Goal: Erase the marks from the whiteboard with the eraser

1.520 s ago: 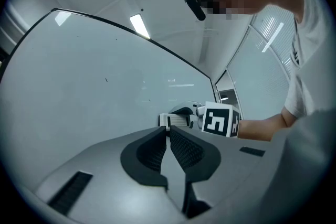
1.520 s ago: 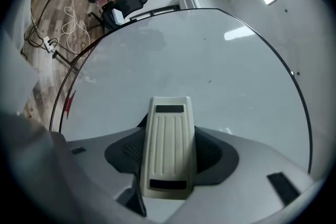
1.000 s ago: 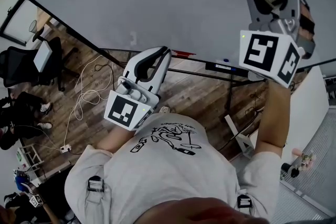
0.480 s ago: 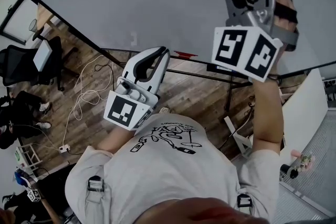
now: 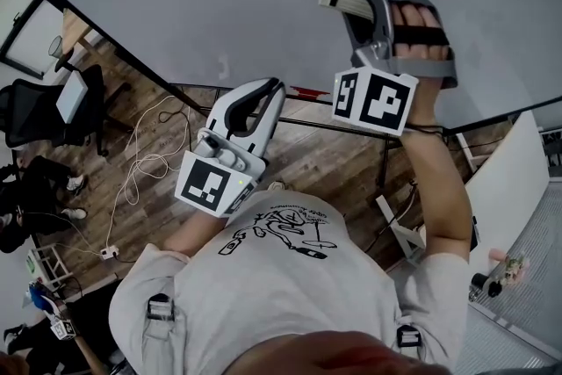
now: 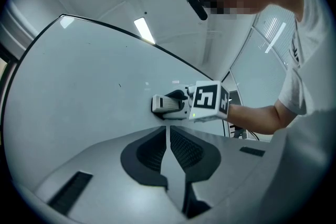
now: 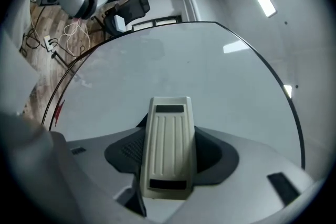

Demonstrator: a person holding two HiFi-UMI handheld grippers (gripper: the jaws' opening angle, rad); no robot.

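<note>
**Right gripper**: jaws clamped on the eraser, one pad on each long side. It is held by a hand through a strap.
- Eraser: cream, ribbed body with a dark slot at each end. It sticks out past the jaw tips, with its far end against the whiteboard.
- Marker cube: at the rear of this gripper, toward the person's forearm.

**Left gripper**: jaws drawn together to a thin slit, with nothing between them.
- It is held low and close to the person's chest, below and to the left of the right gripper and well apart from it.
- Its tips point toward the board's lower edge.
- Its own marker cube is at the rear.

**Whiteboard**: a pale grey field ahead of both grippers.
- One small dark speck lies up and to the left of the eraser.
- A faint pale smudge sits near the lower edge, just beyond the left gripper's tips.

**Lower rail**: a red item lies on it, between the two grippers.

**Surroundings, behind and below the left gripper**:
- wooden floor
- loose white cables
- a black office chair

**Person**: grey shirt with a black drawing.
</note>
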